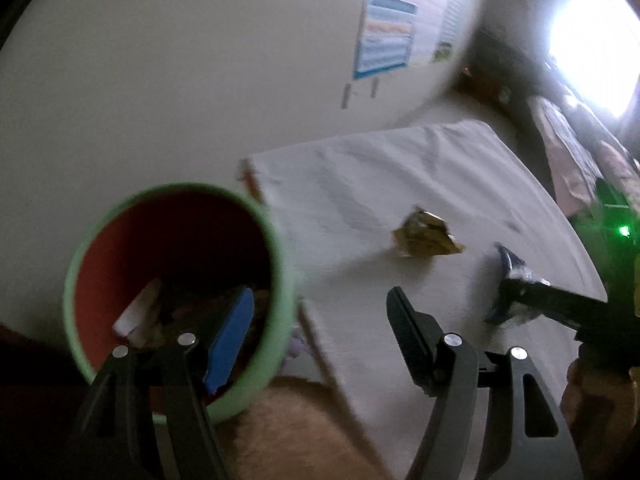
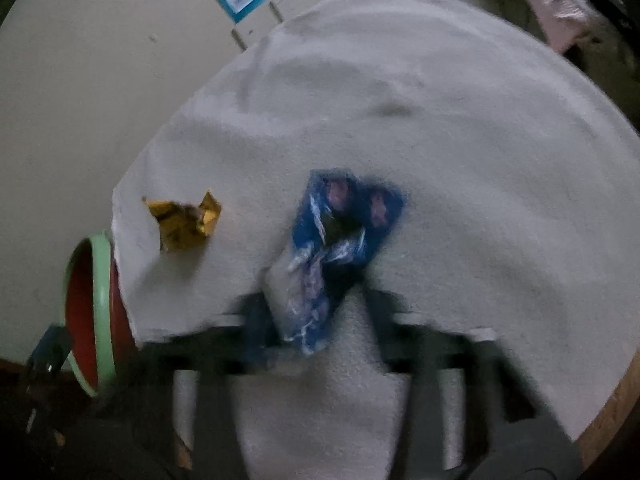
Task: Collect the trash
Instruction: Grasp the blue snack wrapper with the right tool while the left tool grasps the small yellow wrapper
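Two crinkled wrappers, gold [image 2: 184, 222], blue [image 2: 336, 240], nubby grey cloth [image 2: 460, 140]

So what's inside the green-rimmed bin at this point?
In the left wrist view, the bin holds a whitish scrap and some brownish crumpled litter. The left gripper's finger covers part of it, and the bottom is too dark to read.
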A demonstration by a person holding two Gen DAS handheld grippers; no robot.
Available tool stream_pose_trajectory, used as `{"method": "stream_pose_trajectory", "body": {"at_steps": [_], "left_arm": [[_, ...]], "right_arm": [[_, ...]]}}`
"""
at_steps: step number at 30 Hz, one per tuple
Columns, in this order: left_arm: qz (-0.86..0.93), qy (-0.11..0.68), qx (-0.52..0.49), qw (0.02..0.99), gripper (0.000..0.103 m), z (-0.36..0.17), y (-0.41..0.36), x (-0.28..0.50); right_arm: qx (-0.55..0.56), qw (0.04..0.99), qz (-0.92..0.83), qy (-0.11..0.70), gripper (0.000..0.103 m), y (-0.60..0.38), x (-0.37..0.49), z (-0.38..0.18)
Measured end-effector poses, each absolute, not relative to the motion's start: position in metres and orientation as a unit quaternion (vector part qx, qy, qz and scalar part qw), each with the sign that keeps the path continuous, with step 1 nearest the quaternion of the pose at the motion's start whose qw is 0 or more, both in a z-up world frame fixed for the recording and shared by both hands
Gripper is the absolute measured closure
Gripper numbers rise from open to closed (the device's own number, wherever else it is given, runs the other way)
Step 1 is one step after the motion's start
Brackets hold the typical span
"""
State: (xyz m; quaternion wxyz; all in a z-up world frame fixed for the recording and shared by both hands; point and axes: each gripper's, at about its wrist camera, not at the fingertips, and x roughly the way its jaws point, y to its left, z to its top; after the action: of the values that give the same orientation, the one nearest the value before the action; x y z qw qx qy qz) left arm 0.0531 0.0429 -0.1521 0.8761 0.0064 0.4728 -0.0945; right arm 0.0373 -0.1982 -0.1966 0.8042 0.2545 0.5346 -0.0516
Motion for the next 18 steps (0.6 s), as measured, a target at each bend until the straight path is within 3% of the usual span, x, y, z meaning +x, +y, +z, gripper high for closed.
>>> {"method": "stream_pose_trajectory", "body": {"at_steps": [8,10,18], "left_arm": [[-0.130,0.476,0.023,0.869,0.037,-0.163,-0.028,0.095],[-0.134,0.478,0.029,0.867,0.032,-0.169,-0.045,0.105],[-0.121,0.509,0.075,0.849,0.032,-0.203,-0.088,0.131]], "right_arm": [[0.247,0.844,-0.005,0.475,0.092,-0.226,-0.005,-0.154],[0.251,0.848,-0.009,0.466,0.092,-0.238,-0.015,-0.147],[0.273,0.848,-0.024,0.454,0.092,-0.259,-0.037,-0.150]]}}
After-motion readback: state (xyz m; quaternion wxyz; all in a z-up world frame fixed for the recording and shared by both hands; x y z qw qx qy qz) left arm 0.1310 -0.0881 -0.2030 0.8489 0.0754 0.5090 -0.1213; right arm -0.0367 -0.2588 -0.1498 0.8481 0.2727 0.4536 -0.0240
